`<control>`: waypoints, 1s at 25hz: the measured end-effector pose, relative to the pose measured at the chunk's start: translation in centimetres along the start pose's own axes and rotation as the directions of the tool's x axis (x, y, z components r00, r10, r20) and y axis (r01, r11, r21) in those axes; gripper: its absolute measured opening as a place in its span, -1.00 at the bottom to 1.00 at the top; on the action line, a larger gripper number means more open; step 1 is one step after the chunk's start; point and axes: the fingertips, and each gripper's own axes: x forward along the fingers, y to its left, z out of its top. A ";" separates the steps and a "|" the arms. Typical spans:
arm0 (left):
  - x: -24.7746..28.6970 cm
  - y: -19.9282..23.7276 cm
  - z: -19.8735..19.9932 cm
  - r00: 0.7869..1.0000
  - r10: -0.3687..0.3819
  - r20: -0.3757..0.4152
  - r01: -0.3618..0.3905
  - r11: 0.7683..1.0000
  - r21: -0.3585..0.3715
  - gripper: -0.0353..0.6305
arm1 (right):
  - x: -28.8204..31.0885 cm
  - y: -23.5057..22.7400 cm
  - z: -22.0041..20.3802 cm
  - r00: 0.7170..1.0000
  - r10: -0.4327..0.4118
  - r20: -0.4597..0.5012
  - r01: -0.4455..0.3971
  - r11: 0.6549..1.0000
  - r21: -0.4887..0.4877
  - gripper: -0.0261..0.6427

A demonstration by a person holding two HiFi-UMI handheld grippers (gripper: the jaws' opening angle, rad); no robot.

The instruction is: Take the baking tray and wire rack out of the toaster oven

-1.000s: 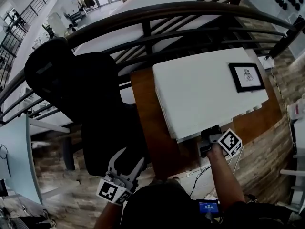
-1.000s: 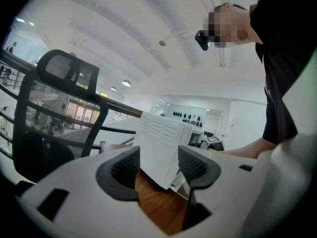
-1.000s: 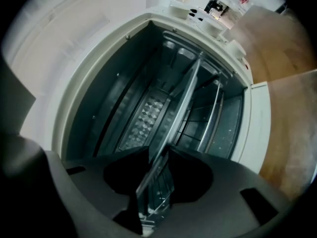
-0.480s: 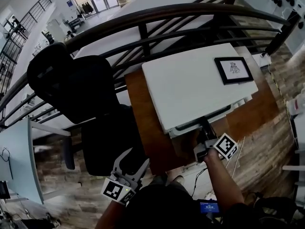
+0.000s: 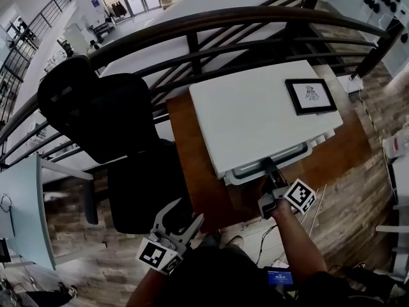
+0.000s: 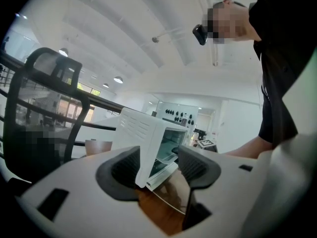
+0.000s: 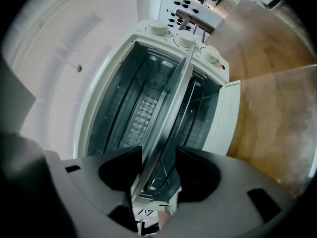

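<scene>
Both jaws apart; right gripper (image 7: 157, 168) just opening, baking tray (image 7: 172, 105) edge between jaws; left gripper (image 6: 159, 165) empty.

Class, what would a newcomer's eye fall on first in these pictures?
The white toaster oven on the brown table draws the eye first, its glass door hanging open. The right gripper straddles the door's edge, its jaws having just opened. A black office chair looms at left.

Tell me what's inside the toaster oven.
A metal tray, partly slid out, and a dimpled inner wall. The tray covers most beneath it; no wire rack can be made out.
</scene>
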 end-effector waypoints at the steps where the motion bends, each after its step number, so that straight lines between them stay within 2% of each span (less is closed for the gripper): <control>1: 0.1 0.0 0.2 1.000 -0.003 0.000 0.003 1.000 0.002 -0.16 | 0.3 0.0 0.0 1.000 -0.002 0.002 0.002 1.000 0.003 -0.29; 9: -0.2 0.5 -0.1 1.000 -0.009 -0.005 0.009 1.000 0.024 -0.16 | 2.6 0.0 0.4 0.999 -0.011 0.035 0.008 0.997 0.080 -0.30; 10: -0.2 0.5 0.0 1.000 -0.013 -0.002 0.013 1.000 0.028 -0.16 | 2.7 0.0 0.4 0.999 -0.010 0.039 0.007 0.996 0.087 -0.37; 13: -0.2 0.5 0.3 1.000 -0.018 0.004 0.018 0.999 0.037 -0.16 | 2.9 0.1 0.4 0.999 0.000 0.047 -0.004 0.996 0.087 -0.74; 14: -0.2 0.5 0.2 1.000 -0.016 0.000 0.016 0.999 0.041 -0.16 | 3.0 0.1 0.3 0.999 0.003 0.046 -0.007 0.996 0.086 -0.78; 25: 0.3 -1.0 1.0 1.000 -0.019 0.001 0.019 0.999 0.043 -0.16 | -0.6 -0.6 -0.7 0.998 0.040 0.042 -0.047 0.982 0.181 -0.84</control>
